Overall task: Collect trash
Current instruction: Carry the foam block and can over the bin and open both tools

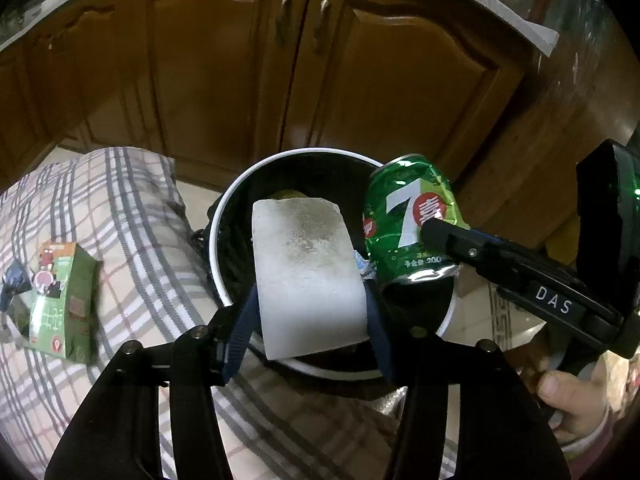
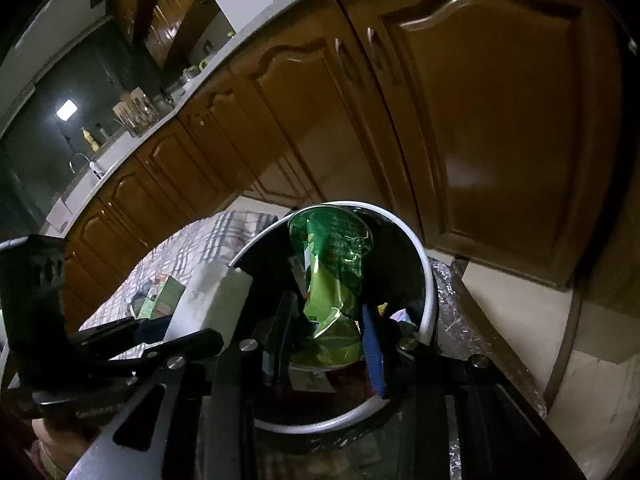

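Observation:
A black trash bin with a white rim [image 1: 224, 216] stands below both grippers. My left gripper [image 1: 311, 288] is shut on a white, dusty foam-like block [image 1: 308, 272], tilted over the bin's mouth with a blue pad against each side. My right gripper [image 2: 326, 308] is shut on a crushed green 7-Up can [image 2: 332, 264], held above the right half of the bin. In the left wrist view the can [image 1: 404, 216] hangs just right of the block, one black finger [image 1: 440, 232] across its label. The right wrist view shows the block [image 2: 212, 300] at the bin's left rim [image 2: 428, 280].
A green printed carton [image 1: 60, 300] lies on a grey plaid cloth [image 1: 140, 220] left of the bin. Brown wooden cabinet doors [image 1: 280, 60] stand close behind. Some scraps lie inside the bin. A person's hand [image 1: 572, 400] grips the right tool.

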`<state>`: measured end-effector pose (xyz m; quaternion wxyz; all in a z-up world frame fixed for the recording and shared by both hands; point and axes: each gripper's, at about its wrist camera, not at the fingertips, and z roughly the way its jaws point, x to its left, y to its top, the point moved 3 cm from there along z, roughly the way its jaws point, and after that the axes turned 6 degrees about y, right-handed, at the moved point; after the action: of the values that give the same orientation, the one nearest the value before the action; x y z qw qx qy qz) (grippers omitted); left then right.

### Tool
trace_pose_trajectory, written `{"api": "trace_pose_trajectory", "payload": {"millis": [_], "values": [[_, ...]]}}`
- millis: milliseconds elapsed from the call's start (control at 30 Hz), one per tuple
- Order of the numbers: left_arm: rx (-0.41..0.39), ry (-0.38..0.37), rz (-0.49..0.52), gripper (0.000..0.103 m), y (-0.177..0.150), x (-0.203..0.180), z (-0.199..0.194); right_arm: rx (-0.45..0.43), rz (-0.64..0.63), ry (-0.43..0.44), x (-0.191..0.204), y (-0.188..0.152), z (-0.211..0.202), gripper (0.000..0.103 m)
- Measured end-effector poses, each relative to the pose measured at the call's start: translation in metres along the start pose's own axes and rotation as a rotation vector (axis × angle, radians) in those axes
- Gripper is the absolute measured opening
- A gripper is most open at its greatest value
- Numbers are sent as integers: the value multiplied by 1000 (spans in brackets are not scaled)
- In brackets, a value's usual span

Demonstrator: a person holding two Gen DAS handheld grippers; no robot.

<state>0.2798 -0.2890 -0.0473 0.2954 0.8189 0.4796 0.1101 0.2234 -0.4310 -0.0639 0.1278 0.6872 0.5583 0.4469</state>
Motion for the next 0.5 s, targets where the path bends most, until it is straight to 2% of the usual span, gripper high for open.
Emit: {"api": "trace_pose_trajectory", "payload": {"millis": [133,300,500], "values": [[4,-16,-23,66,-1,4,0,9,45,25,-6,1,4,43],[-14,-30,-56,68,-9,15,-10,-18,73,32,-9,-2,-4,46],[-64,-31,-126,72,-30,38,-36,-57,91,76,4,-10,-16,68]]}}
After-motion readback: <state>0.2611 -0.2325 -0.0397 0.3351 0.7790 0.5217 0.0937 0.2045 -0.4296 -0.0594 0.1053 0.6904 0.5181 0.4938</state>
